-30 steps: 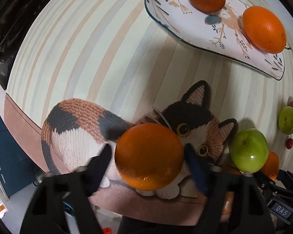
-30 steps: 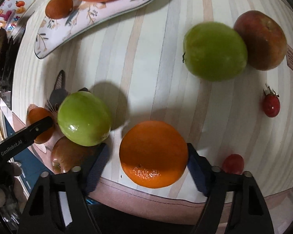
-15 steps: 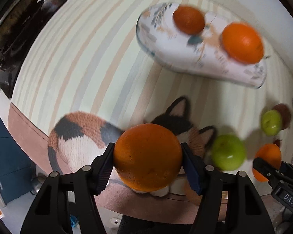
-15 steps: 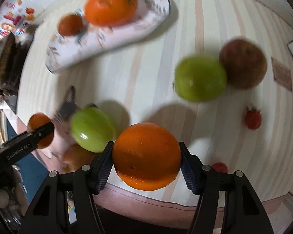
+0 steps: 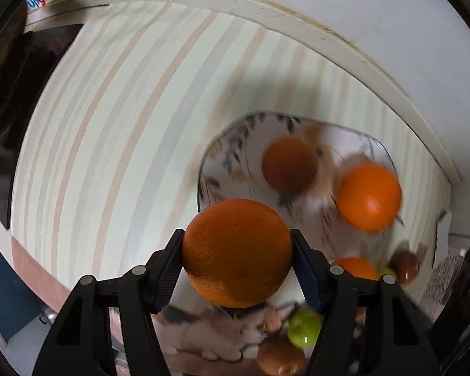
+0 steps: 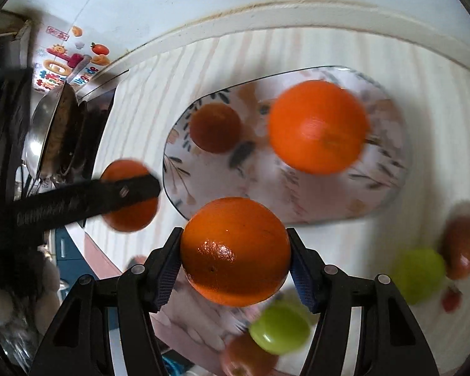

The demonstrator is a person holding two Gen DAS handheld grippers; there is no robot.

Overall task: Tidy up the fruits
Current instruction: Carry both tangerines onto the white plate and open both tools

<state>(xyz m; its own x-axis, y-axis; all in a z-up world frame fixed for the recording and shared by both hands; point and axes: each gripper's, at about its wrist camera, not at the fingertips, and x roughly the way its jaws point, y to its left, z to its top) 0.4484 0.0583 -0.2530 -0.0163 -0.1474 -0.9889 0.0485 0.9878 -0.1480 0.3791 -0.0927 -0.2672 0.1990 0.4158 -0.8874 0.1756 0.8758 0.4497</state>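
Both tools pinch oranges: left tool (image 5: 237, 255) and right tool (image 6: 235, 252) each face the plate (image 6: 388, 188) just ahead, right appearing nearer.

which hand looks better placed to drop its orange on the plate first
Probably the right gripper: its orange sits at the plate rim, while the left gripper's orange hangs off to the side.

Four oranges (image 6: 235, 250), two green apples (image 6: 418, 275), two red apples (image 6: 465, 246), one plate (image 6: 385, 194).
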